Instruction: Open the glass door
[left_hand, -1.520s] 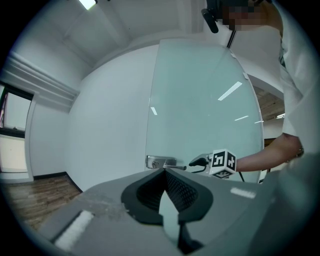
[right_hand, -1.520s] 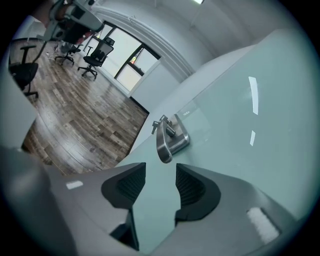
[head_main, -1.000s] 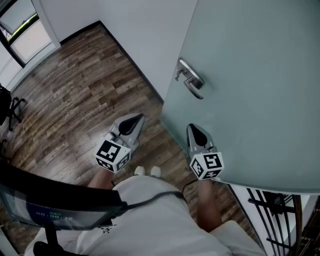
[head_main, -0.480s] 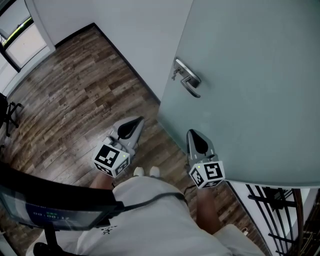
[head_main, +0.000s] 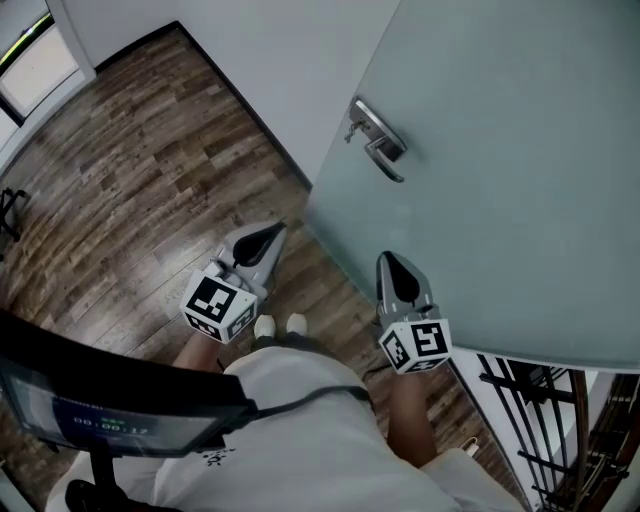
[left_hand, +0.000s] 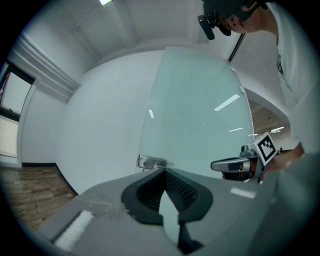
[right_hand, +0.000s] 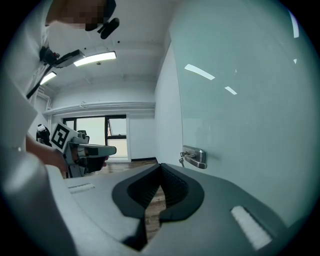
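We see door (head_main: 500, 180) edge farther left, top cut off. Left gripper (head_main: 273, 231), right gripper (head_main: 386, 259) clenched, empty; floor (head_main: 150, 170) free leftward.

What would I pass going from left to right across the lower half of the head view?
Wooden floor → left claw → right claw → black railing.

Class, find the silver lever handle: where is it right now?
In the head view the silver lever handle sits upper centre, near the left edge of the frosted glass door, beyond the right gripper, which does not touch it.
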